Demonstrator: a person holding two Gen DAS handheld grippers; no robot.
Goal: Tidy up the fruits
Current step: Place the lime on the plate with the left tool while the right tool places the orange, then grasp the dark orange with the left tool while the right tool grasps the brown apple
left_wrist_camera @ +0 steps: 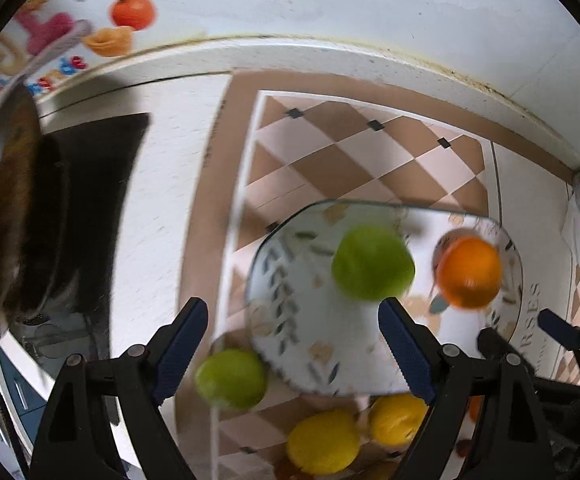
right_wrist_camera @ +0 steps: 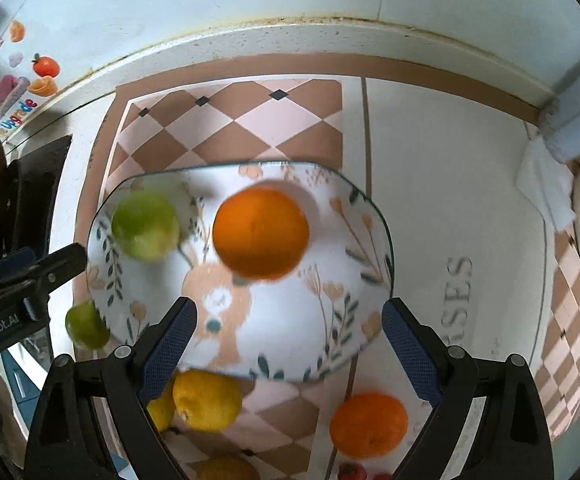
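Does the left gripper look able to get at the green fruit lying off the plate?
Probably yes: the left gripper is open and the green fruit lies between its fingers, uncovered, beside the plate.

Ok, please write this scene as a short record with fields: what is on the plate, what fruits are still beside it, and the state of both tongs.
on plate: green apple, orange
beside plate: second green apple, two lemons, second orange
surface: checkered mat on a white counter
left tongs: open, empty
right tongs: open, empty
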